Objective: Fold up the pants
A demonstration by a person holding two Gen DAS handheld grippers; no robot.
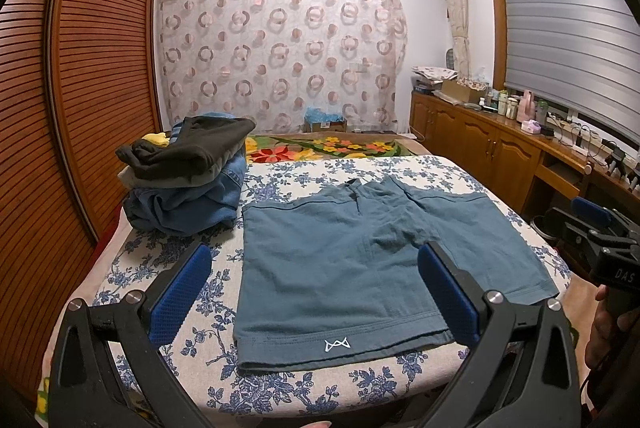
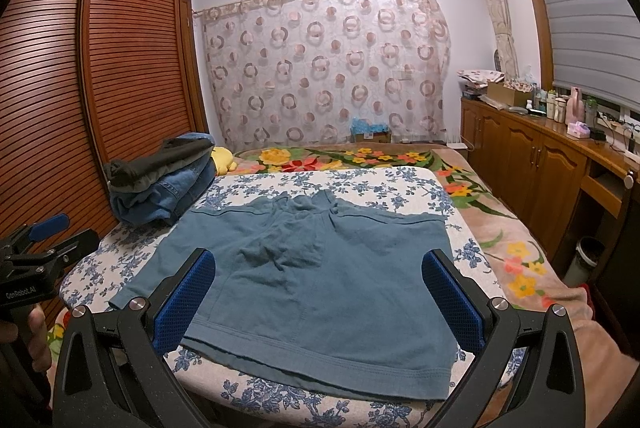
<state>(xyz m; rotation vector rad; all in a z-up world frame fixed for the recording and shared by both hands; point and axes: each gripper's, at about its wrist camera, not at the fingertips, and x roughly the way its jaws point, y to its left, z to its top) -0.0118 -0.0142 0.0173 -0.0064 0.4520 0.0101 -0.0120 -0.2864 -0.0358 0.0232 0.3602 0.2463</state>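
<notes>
A pair of teal shorts [image 1: 340, 260] lies flat on a blue-flowered white board [image 1: 160, 252], leg hems toward me, waistband at the far side. A small white logo sits on the near left hem. My left gripper [image 1: 316, 268] is open and empty, held above the near left part of the shorts. My right gripper [image 2: 320, 276] is open and empty above the near right part of the shorts [image 2: 320, 288]. The right gripper also shows at the right edge of the left wrist view [image 1: 596, 228], and the left gripper at the left edge of the right wrist view [image 2: 44, 240].
A pile of folded clothes [image 1: 188, 172], black on top of denim, sits at the board's far left corner. A louvred wooden wardrobe [image 1: 80, 68] stands close on the left. A flowered blanket [image 2: 500, 240] covers the bed to the right. A cluttered wooden cabinet [image 1: 500, 140] runs along the right wall.
</notes>
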